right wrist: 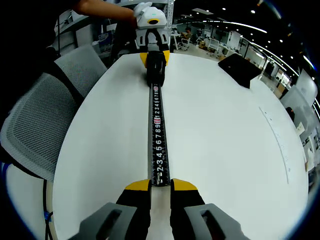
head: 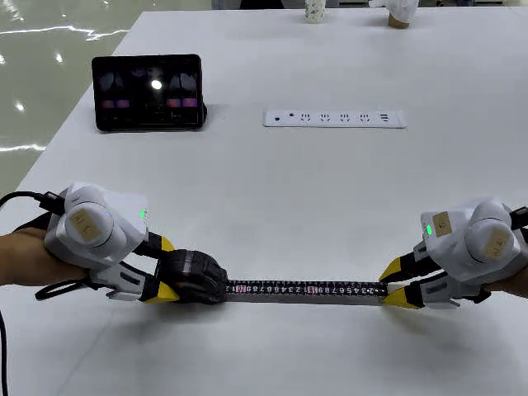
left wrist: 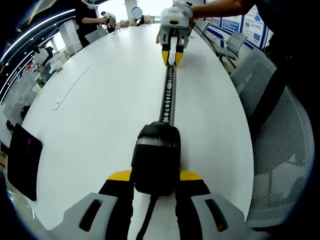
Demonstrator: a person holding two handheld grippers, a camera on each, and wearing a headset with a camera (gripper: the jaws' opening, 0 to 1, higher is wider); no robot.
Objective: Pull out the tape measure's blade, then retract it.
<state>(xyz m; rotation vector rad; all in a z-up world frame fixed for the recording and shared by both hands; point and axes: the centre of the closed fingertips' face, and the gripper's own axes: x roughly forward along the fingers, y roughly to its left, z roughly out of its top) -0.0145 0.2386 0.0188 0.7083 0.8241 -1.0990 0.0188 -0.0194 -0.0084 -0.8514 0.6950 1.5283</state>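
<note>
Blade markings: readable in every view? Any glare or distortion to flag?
Head view: even light, blade numerals sharp but tiny; glare spot on the tablet, reflections on the floor. Left gripper view: fisheye curves the table edge; tape measure case sharp, markings shrink toward the right gripper. Right gripper view: numerals clearly legible near the jaws.

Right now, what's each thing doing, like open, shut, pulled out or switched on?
blade, pulled out, stretched between both grippers.
left gripper, shut on the tape measure case.
right gripper, shut on the blade's far end.
tablet, propped up, screen on.
power strip, nothing plugged in.
</note>
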